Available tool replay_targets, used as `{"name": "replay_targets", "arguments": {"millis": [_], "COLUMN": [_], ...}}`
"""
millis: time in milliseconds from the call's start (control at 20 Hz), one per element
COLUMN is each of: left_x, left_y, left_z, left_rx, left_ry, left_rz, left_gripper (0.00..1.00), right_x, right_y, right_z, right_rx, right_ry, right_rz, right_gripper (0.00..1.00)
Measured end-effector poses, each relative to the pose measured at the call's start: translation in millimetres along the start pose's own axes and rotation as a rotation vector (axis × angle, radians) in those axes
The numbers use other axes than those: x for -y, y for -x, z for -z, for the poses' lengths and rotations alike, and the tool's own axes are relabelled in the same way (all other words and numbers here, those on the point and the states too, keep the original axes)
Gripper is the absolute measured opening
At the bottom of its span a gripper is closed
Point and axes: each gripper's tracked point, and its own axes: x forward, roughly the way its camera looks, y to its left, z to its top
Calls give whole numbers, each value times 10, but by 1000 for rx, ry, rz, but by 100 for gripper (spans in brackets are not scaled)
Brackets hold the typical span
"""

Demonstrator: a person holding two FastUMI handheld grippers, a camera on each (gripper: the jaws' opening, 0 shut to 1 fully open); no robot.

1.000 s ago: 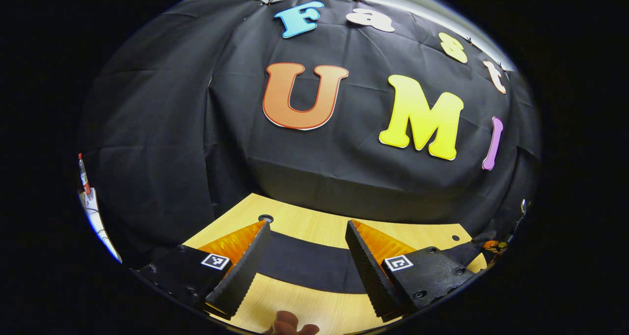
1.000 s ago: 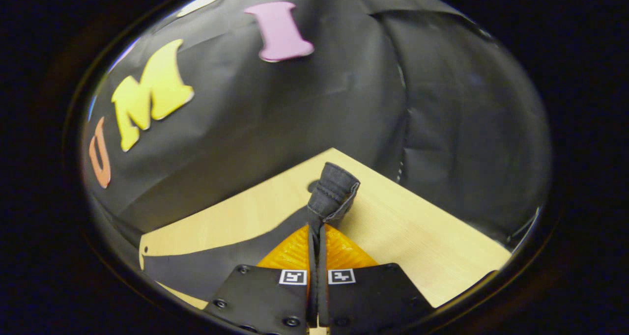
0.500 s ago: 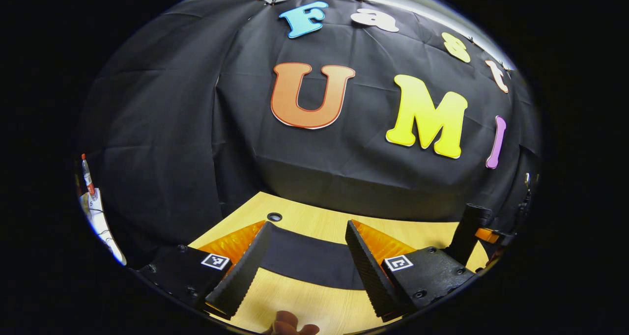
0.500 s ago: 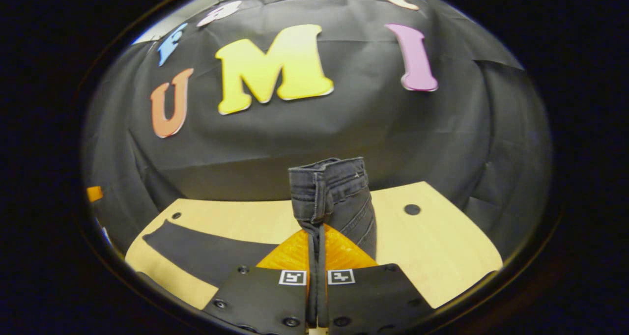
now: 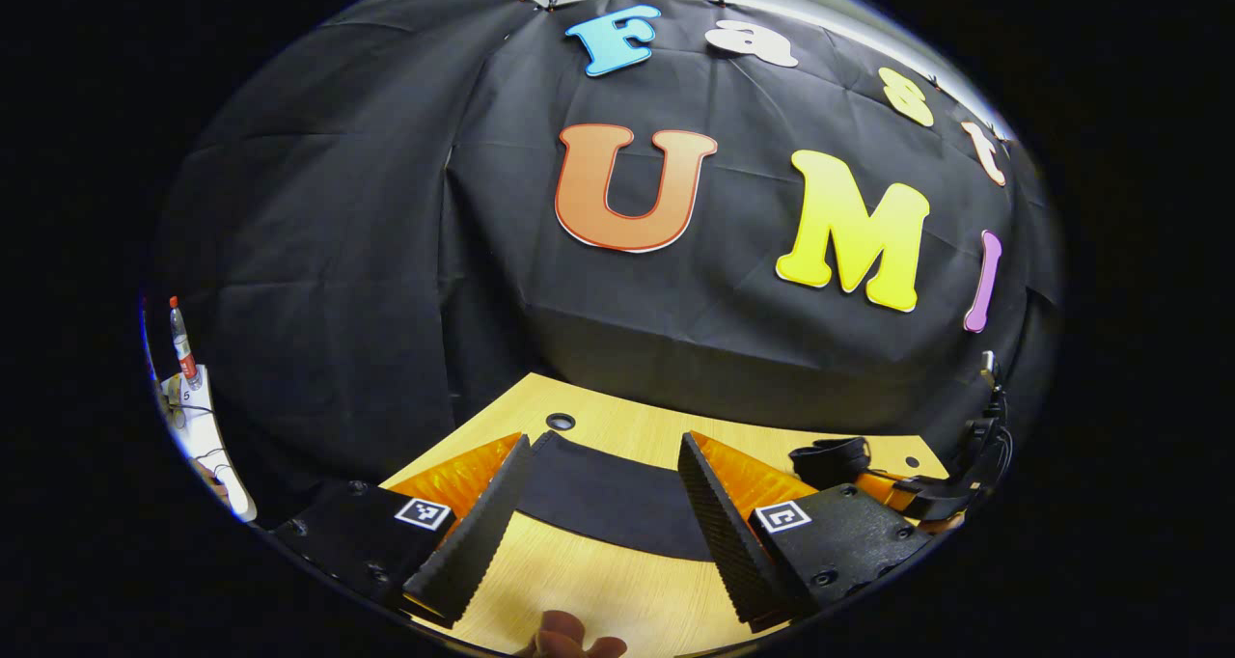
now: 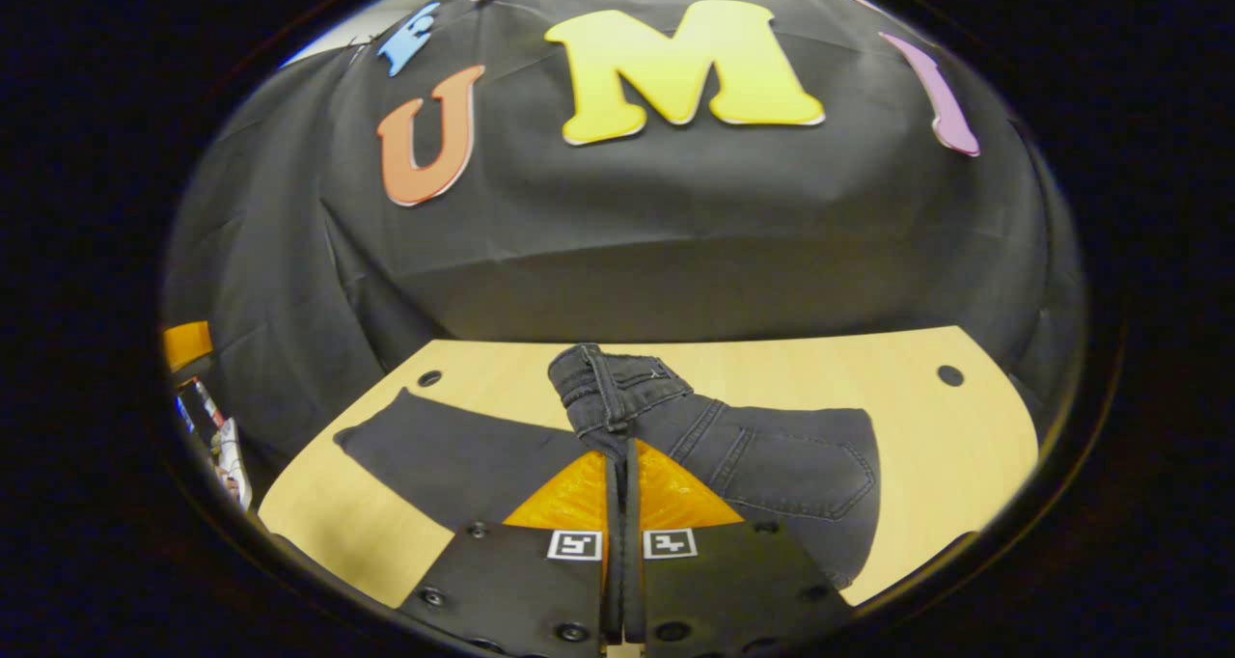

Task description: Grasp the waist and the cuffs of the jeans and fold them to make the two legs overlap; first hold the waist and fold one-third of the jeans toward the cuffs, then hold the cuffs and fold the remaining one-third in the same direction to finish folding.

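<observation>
The dark grey denim jeans (image 6: 753,455) lie on the pale wooden table (image 6: 926,446). In the right gripper view the seat with its stitched back pocket spreads flat to the right of the gripper, while one leg (image 6: 453,455) runs off to the left across the tabletop, its end near the table's left edge. The waistband (image 6: 603,393) is bunched and lifted, standing just ahead of the right gripper (image 6: 622,451), whose two fingers are pressed together with a fold of the waist denim caught between them.

In the left gripper view the same jeans show as a flat dark band (image 5: 608,489) across the table (image 5: 598,581), passing between and beyond the left gripper (image 5: 603,465). Its two ridged fingers (image 5: 478,533) stand wide apart with nothing between them, held above the wood on the near side of the cloth. To the right in that view, the lifted waist (image 5: 830,460) shows as a dark lump near the table's far corner, with the right gripper beside it.

A round hole (image 5: 560,421) sits in the tabletop near the leg's end, and a fingertip (image 5: 569,639) of the person shows at the bottom edge. Black cloth (image 6: 675,224) hangs behind the table as the booth's wall. At the far left of the left gripper view, a bottle with a red cap (image 5: 181,340) stands on a white surface.
</observation>
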Motion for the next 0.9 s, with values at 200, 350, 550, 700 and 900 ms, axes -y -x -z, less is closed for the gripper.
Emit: {"name": "replay_targets", "arguments": {"millis": [200,350,550,700,900], "left_x": [-92,-141,-155,-164,-207], "left_y": [27,41,-19,-59,-147], "left_z": [24,17,47,88,178], "left_rx": [-1,7,-4,-10,-41], "left_ry": [7,15,31,42,57], "left_rz": [-13,-20,-20,-15,-20], "left_gripper": [98,99,99,99,99], "right_x": [114,135,137,166,40], "right_y": [38,40,99,94,240], "right_z": [99,203,88,119,21], "right_rx": [-101,-168,-216,-223,-184], "right_ry": [101,131,166,136,94], "right_rz": [-30,-28,-40,-64,-139], "right_gripper": [1,1,4,16,58]}}
